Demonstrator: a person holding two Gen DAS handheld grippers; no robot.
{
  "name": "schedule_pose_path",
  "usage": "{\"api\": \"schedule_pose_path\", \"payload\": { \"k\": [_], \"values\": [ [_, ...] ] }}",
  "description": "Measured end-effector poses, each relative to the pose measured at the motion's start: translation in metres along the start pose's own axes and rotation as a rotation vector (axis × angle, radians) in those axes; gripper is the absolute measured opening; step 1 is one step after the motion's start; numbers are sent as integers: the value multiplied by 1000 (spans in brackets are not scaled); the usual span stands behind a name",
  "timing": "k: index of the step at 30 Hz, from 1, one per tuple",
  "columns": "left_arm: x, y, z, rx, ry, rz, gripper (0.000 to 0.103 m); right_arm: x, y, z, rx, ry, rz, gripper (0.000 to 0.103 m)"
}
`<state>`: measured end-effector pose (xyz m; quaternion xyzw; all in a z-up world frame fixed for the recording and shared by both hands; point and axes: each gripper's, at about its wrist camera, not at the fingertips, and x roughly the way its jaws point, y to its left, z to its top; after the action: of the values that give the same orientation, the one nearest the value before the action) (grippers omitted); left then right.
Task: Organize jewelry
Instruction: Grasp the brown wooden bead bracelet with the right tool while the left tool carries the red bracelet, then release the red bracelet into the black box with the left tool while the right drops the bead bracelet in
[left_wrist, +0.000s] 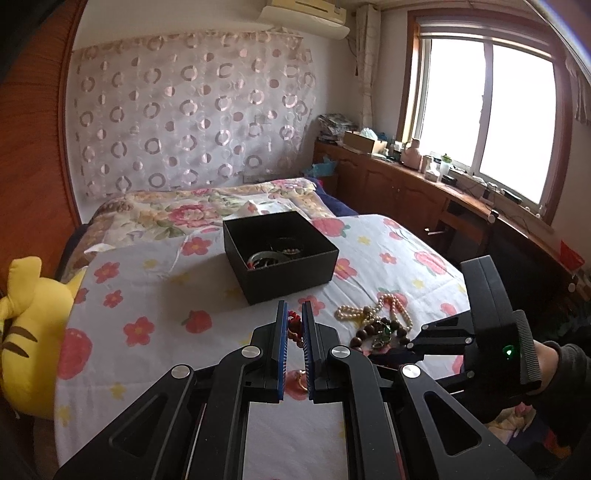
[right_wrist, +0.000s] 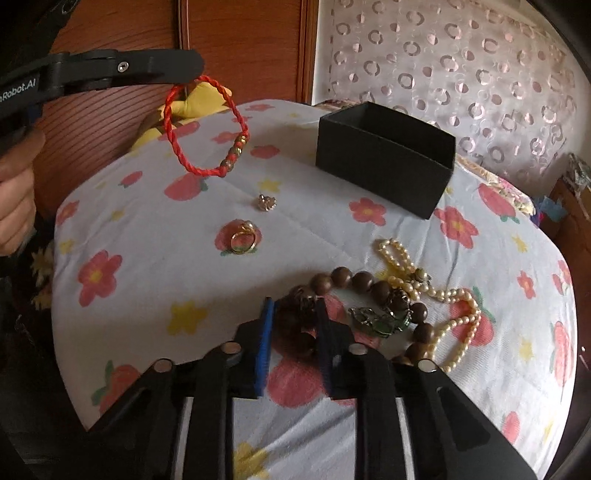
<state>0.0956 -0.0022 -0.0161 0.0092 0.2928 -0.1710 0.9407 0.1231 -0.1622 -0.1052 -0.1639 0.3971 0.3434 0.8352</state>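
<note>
My left gripper (left_wrist: 294, 314) is shut on a red braided bracelet (right_wrist: 207, 127), which hangs from its tip (right_wrist: 192, 68) above the floral bedsheet; the bracelet also shows between the fingers in the left wrist view (left_wrist: 294, 325). My right gripper (right_wrist: 295, 304) is low over the jewelry pile, its fingers closed around the brown wooden bead bracelet (right_wrist: 354, 280). A pearl necklace (right_wrist: 454, 306), a green pendant (right_wrist: 384, 319), a gold ring (right_wrist: 242, 240) and a small gold brooch (right_wrist: 266, 202) lie on the sheet. The black open box (left_wrist: 280, 254) holds several bracelets.
A yellow plush toy (left_wrist: 33, 332) lies at the bed's left edge. A wooden headboard (right_wrist: 240, 40) and a patterned curtain (left_wrist: 192, 122) stand behind the bed. A cluttered wooden cabinet (left_wrist: 406, 173) runs under the window on the right.
</note>
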Motion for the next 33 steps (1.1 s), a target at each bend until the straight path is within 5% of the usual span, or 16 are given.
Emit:
{"api": "schedule_pose_path", "payload": {
  "k": [18,33],
  "values": [
    [-2,11,18,-15,-34,15,7,-87,-35,77,51,-270,-64,16],
    [6,20,39,-12,-48,40,7,-66,-62,154,11,-285,-156,16]
  ]
}}
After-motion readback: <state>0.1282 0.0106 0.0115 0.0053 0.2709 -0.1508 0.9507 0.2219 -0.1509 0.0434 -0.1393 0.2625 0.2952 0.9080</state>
